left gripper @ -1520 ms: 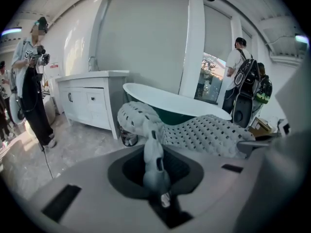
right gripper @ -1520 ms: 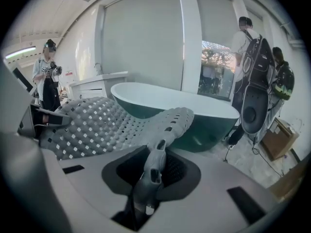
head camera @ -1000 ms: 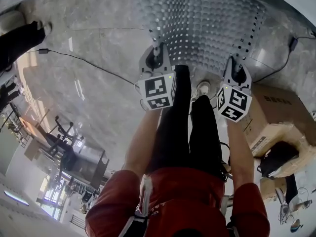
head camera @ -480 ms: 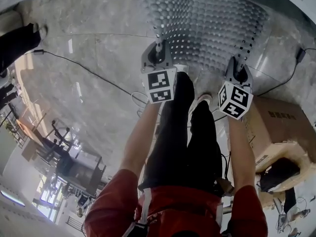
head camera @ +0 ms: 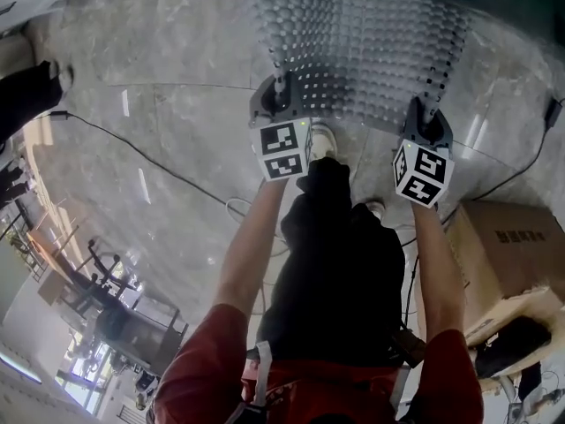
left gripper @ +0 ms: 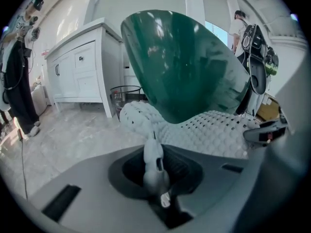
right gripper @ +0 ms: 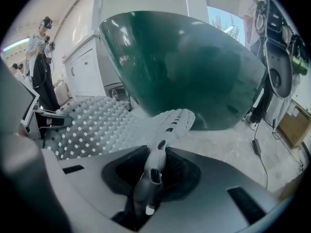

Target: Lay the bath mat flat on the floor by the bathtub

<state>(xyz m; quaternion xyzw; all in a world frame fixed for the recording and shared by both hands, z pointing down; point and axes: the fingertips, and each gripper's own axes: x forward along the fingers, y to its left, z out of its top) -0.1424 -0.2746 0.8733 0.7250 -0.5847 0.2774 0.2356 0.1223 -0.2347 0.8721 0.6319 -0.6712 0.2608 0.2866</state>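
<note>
Left tongs (left gripper: 154, 139), right tongs (right gripper: 161, 145) clamped, angled down.

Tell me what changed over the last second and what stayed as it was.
The left tongs and right tongs sank toward the floor, lowering the near edge of the bath mat in front of the green bathtub. The person bent lower. Both tongs stay clamped on the mat's near corners.

A grey marble floor (head camera: 177, 104) is crossed by a black cable (head camera: 146, 155). A white cabinet (left gripper: 80, 69) is set against the wall; a cardboard box (head camera: 508, 246) is seen at the floor's right edge.
</note>
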